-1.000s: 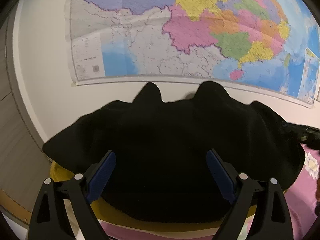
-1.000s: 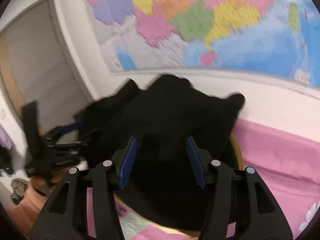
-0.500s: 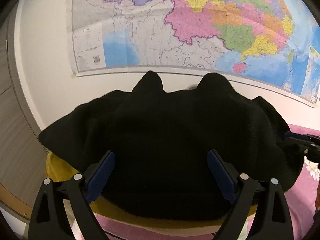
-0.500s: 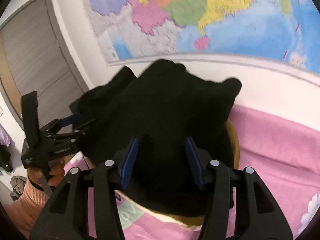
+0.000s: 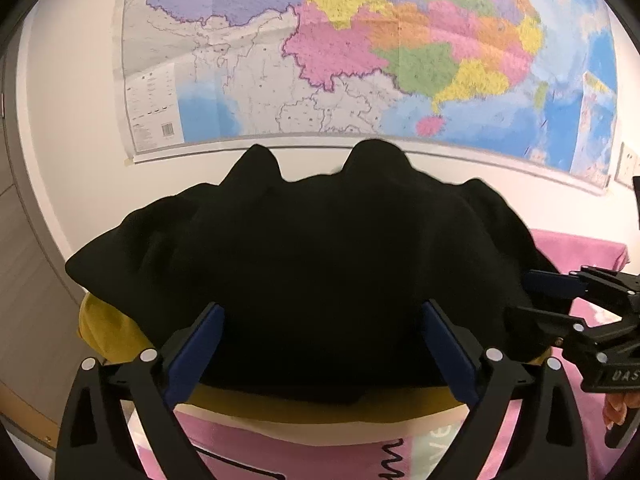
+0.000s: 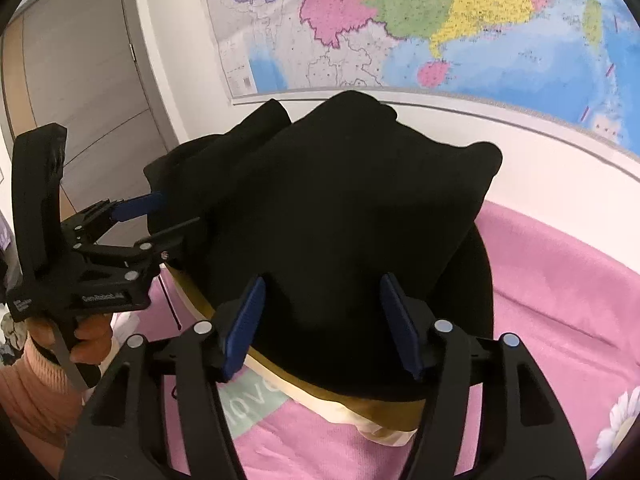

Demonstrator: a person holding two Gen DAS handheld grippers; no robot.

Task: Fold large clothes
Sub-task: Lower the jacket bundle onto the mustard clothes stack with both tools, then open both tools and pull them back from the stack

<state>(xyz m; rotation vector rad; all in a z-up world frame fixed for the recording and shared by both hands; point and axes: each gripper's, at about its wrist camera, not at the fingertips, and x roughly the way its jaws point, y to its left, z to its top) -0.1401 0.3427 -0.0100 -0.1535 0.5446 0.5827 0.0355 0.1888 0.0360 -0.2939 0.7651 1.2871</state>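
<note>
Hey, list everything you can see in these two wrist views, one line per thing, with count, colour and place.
black garment: one, black, bunched in a heap on the yellow item
yellow item: one, mustard yellow, under the garment; what it is cannot be told
pink bedding: one, pink with white flowers and a printed panel, beneath everything
wall map: one, multicoloured, on the white wall behind
door: one, grey, far left in the right wrist view
left hand-held gripper: one, black with blue pads, open around the garment's near edge
right hand-held gripper: one, black with blue pads, jaws just opening, garment between them
hand: one, peach sleeve, holding the left hand-held gripper
</note>
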